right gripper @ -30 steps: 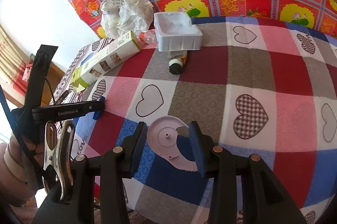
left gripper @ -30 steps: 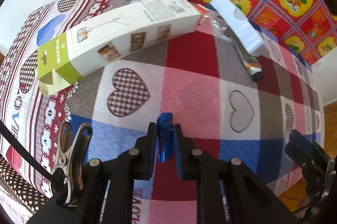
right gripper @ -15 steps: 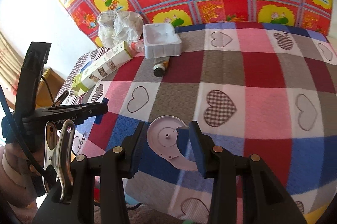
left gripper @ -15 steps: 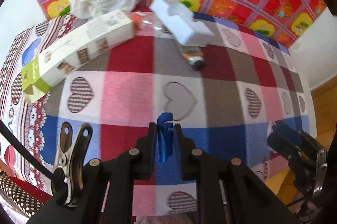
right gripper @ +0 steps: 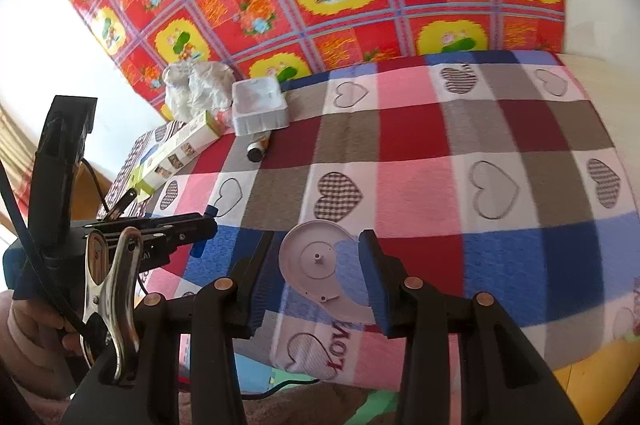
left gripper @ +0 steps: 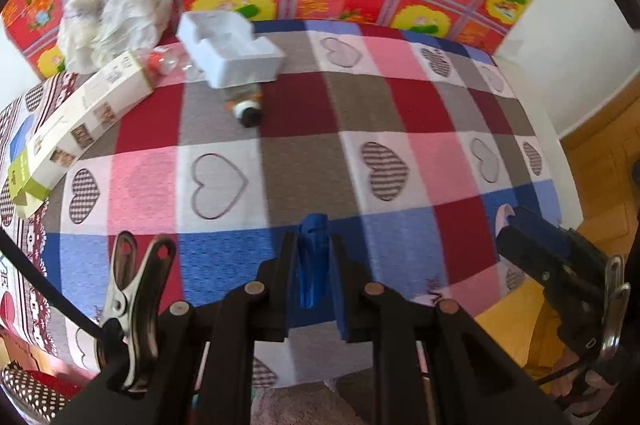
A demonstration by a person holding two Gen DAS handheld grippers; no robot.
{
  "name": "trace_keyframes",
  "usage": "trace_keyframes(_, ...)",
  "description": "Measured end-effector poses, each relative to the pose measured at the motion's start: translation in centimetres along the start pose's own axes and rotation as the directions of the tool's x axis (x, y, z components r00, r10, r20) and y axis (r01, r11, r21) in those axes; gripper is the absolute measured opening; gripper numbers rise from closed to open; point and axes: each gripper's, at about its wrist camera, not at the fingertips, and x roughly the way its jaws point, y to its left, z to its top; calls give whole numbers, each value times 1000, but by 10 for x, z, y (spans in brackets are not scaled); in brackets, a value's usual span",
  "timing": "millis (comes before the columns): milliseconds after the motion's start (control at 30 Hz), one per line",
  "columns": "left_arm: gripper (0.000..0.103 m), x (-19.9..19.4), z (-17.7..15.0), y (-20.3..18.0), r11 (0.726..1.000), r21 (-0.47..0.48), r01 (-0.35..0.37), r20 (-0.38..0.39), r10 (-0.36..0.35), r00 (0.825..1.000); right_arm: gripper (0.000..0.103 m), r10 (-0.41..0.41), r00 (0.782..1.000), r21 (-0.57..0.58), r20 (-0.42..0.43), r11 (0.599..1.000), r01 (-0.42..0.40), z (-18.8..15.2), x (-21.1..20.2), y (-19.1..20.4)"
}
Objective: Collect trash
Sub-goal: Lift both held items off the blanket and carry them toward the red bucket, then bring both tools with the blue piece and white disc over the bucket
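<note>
Left gripper [left gripper: 314, 265] clamps a blue scrap [left gripper: 313, 249], right gripper [right gripper: 316, 265] a pale disc [right gripper: 320, 261], near the blanket [right gripper: 460, 161] edge; a thin edge-grip could slip

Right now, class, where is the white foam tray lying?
The white foam tray lies at the blanket's far left corner, beside the crumpled plastic bag and carton, partly covering a tube.

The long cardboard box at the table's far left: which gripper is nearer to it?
Left. The left gripper sits on the long cardboard box's side of the table; the right gripper is farther along the near edge.
</note>
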Motion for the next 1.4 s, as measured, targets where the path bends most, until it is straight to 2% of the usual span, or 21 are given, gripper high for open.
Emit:
trace_keyframes(767, 16, -7, -15, -121, 987, 147, 59, 0, -60, 998, 42, -82, 991, 111, 106, 991, 71, -29, -85, -70)
trace_keyframes(1267, 16, 5, -28, -205, 983, 155, 97, -8, -97, 995, 42, -121, 988, 128, 98, 986, 108, -50, -126, -127)
trace_keyframes(1400, 16, 8, -26, -226, 976, 185, 111, -24, -109, 994, 42, -140, 986, 141, 95, 982, 126, -52, -135, -140)
